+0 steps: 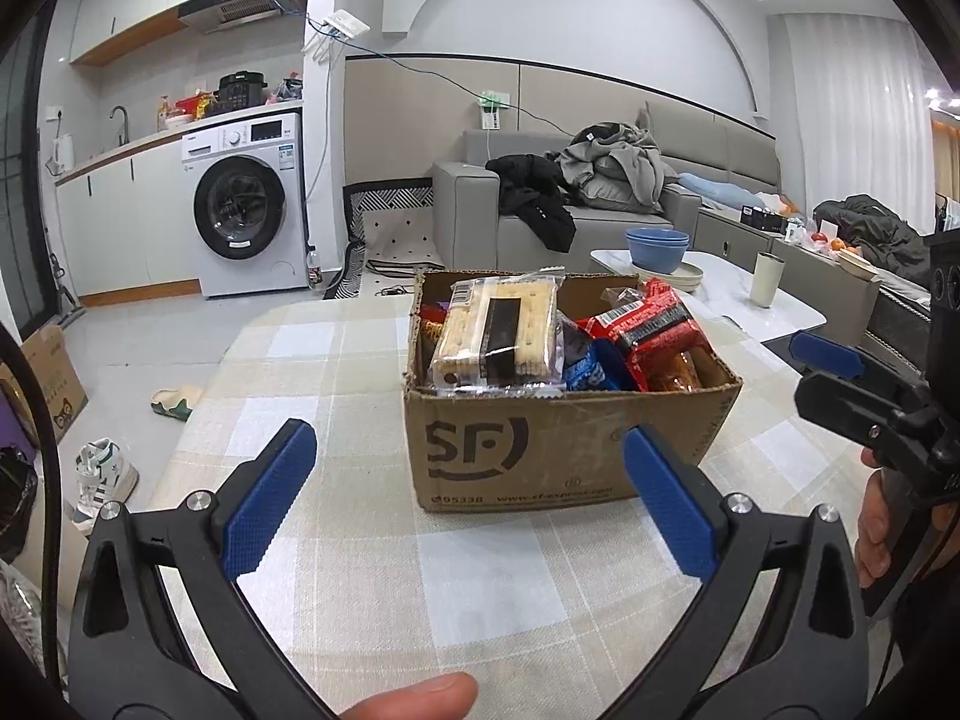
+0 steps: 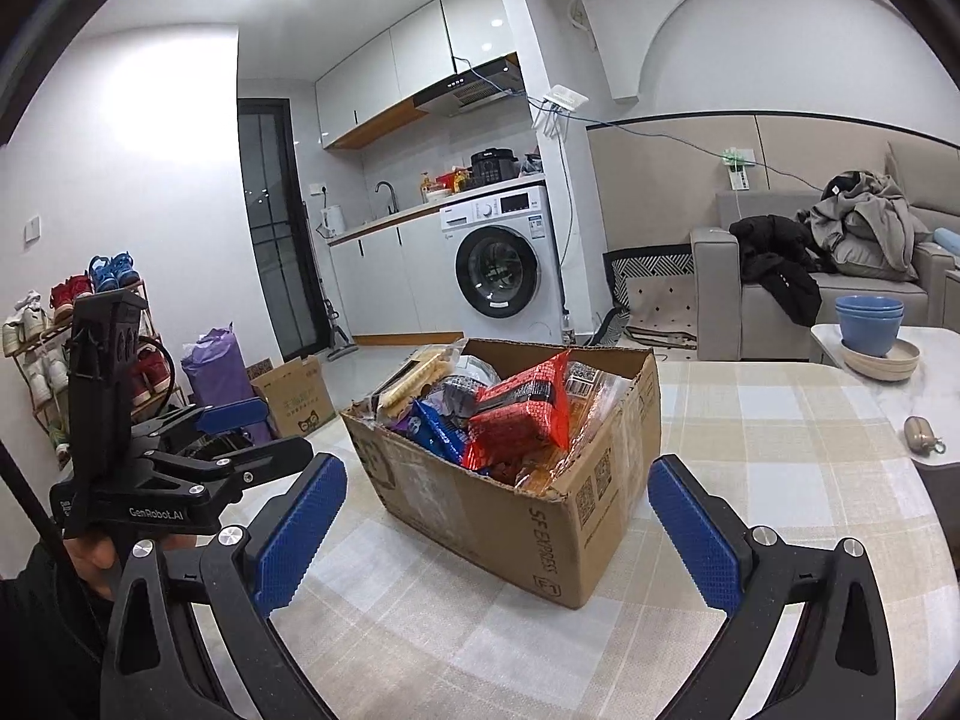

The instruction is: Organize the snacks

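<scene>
I hold both tongs short of the cardboard box [image 1: 558, 420], which stands on the checked surface [image 1: 312, 360]. The left tongs [image 1: 468, 498] are spread wide and hold nothing. The right tongs [image 2: 498, 534] are likewise spread and hold nothing.

Location of the snacks: all visible packs lie inside the box, piled to its rim. A clear pack of cracker sandwiches [image 1: 498, 336] stands on edge at the box's left side as the left wrist view shows it. A red packet [image 2: 528, 408] lies tilted on top, right of the crackers. A blue packet [image 2: 441, 432] sits lower, between the two. Orange-brown packs [image 1: 678, 372] fill the box's right corner. No snack lies on the surface beside the box in either view.

Stage: this layout fits either a box awaiting sorting or a box just filled; the views do not settle which. I therefore prescribe no pick or place.

Handling notes for any work at the box:
- Approach from above the rim; the walls are soft cardboard with a ragged edge and will snag a pad.
- Grip the cracker pack across its flat faces, lightly; the contents are likely to crack.
- Film packets are slippery; pinch at a sealed edge.
- Steady the box with one pair of tongs, as it looks light enough to slide on the cloth.
</scene>
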